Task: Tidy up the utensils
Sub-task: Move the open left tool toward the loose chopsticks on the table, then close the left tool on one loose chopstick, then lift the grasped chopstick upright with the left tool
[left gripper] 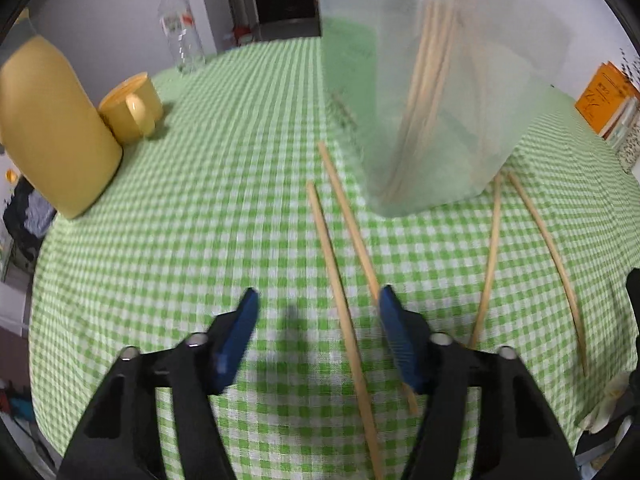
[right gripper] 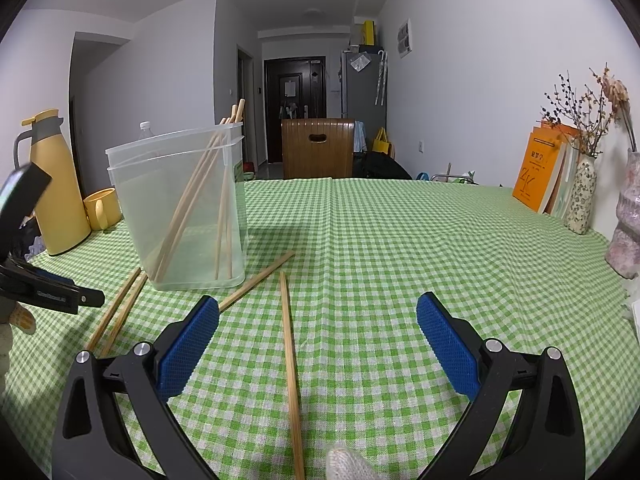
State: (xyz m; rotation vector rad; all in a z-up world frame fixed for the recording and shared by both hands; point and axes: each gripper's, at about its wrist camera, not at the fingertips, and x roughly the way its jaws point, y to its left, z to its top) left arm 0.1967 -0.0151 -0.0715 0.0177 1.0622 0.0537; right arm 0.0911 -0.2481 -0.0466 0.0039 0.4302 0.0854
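Both wrist views look low across the green-checked tablecloth (right gripper: 380,240); the left sits closer to the shared clear container (left gripper: 432,92) at 1 o'clock.

Tablecloth (right gripper: 400,240): woven cloth, green-and-white check, matt, creased along a centre fold;
Container (right gripper: 180,208): translucent plastic, smooth, faintly frosted;
Chopsticks (right gripper: 290,360): pale bare wood, matt;
Right gripper (right gripper: 318,320): black matt plastic arms; blue pads (right gripper: 448,344) with knurled rubbery texture; bright metal pins;
Jug (right gripper: 60,192): yellow, smooth, semi-gloss;
Mug (left gripper: 132,108): yellow, glossy;
Bottle (left gripper: 180,28): clear plastic.
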